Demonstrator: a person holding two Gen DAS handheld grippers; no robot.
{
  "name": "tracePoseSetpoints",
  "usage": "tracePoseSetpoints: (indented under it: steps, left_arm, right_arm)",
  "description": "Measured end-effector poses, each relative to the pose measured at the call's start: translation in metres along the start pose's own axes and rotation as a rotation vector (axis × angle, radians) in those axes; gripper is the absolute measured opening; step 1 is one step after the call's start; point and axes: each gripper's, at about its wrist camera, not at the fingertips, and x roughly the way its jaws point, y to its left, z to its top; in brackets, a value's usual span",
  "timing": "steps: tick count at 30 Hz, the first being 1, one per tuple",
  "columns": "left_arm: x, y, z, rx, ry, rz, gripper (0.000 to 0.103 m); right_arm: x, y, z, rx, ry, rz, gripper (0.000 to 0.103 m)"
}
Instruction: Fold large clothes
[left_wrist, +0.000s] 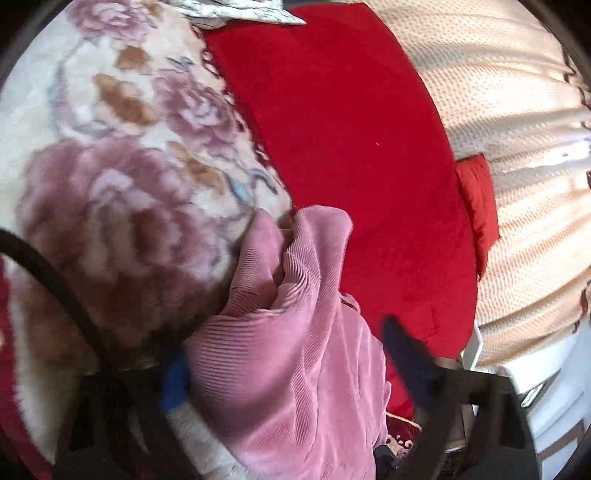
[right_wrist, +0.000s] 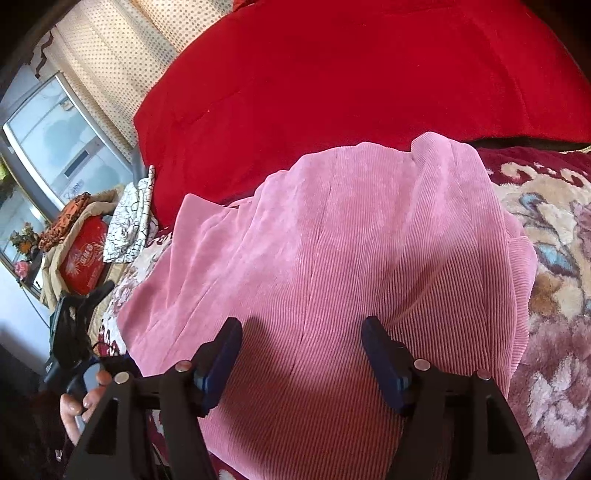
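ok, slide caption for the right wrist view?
Right gripper open above pink corduroy garment spread on floral blanket, red cushion behind.

Pink ribbed garment (right_wrist: 332, 258), plain red blanket (right_wrist: 351, 81), floral cream blanket (left_wrist: 122, 155).

right gripper (right_wrist: 301, 360) spread wide, both fingers apart, left gripper (left_wrist: 288, 365) fingers parted, blurred, bare left hand (right_wrist: 79, 400) gripping its handle

pink garment (right_wrist: 351, 251): ribbed corduroy-like cloth, soft sheen | red blanket (right_wrist: 332, 81): matt plush | floral blanket (left_wrist: 122, 177): fuzzy fleece | right gripper (right_wrist: 301, 354): matt black plastic
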Motion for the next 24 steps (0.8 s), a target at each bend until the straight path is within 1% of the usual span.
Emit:
tracePoseSetpoints:
  steps: [1,2,3,5,6,8,10,11,12,13,15,17,19,20,21,22,24]
  left_arm:
    - [0.004,0.001,0.000,0.010,0.005,0.009,0.066]
    - [0.008,0.004,0.000,0.017,0.003,0.028,0.057]
    - [0.011,0.005,0.000,0.017,-0.001,0.038,0.054]
    - [0.014,0.007,-0.001,0.024,-0.003,0.054,0.055]
    - [0.016,0.004,-0.002,0.039,0.000,0.069,0.061]
    - [0.019,-0.001,-0.003,0.061,-0.003,0.066,0.068]
    - [0.022,-0.007,-0.004,0.104,-0.003,0.077,0.068]
    - [0.023,-0.007,-0.003,0.114,-0.004,0.077,0.052]
    - [0.022,-0.007,-0.003,0.119,-0.005,0.074,0.032]
    - [0.021,-0.006,-0.002,0.122,-0.001,0.061,0.032]
    - [0.020,-0.009,-0.002,0.134,-0.011,0.063,0.026]
    - [0.017,-0.018,-0.006,0.197,-0.025,0.089,0.024]
    - [0.012,-0.036,-0.010,0.295,-0.040,0.099,0.023]
    - [0.010,-0.044,-0.013,0.339,-0.045,0.101,0.023]
    - [0.007,-0.057,-0.018,0.400,-0.046,0.104,0.022]
    - [0.004,-0.065,-0.022,0.436,-0.043,0.098,0.022]
    - [0.000,-0.089,-0.037,0.547,-0.034,0.069,0.022]
  right_arm:
    - [0.000,0.000,-0.001,-0.003,-0.001,0.001,0.071]
    - [0.000,0.000,-0.001,-0.007,-0.002,0.001,0.071]
    - [-0.001,0.000,-0.001,-0.007,-0.003,-0.001,0.070]
    - [-0.001,0.000,-0.002,-0.006,-0.004,0.004,0.070]
    - [-0.002,-0.001,-0.002,-0.005,-0.004,0.007,0.069]
    - [-0.003,-0.002,-0.002,0.000,-0.003,0.008,0.068]
    - [-0.004,-0.003,-0.003,0.004,-0.004,0.009,0.067]
    - [-0.005,-0.003,-0.003,0.003,-0.005,0.008,0.067]
    - [-0.005,-0.003,-0.004,0.000,-0.005,0.008,0.067]
    - [-0.005,-0.003,-0.004,-0.003,-0.005,0.010,0.067]
    - [-0.007,-0.004,-0.006,-0.001,-0.006,0.016,0.066]
    - [-0.007,-0.007,-0.006,0.006,-0.005,0.030,0.064]
    - [-0.009,-0.014,-0.005,0.034,0.000,0.042,0.055]
    - [-0.010,-0.019,-0.003,0.060,0.004,0.058,0.054]
    - [-0.011,-0.026,-0.002,0.096,0.007,0.084,0.052]
    - [-0.013,-0.033,-0.001,0.131,0.009,0.116,0.052]
    - [-0.014,-0.048,0.002,0.205,0.025,0.187,0.052]
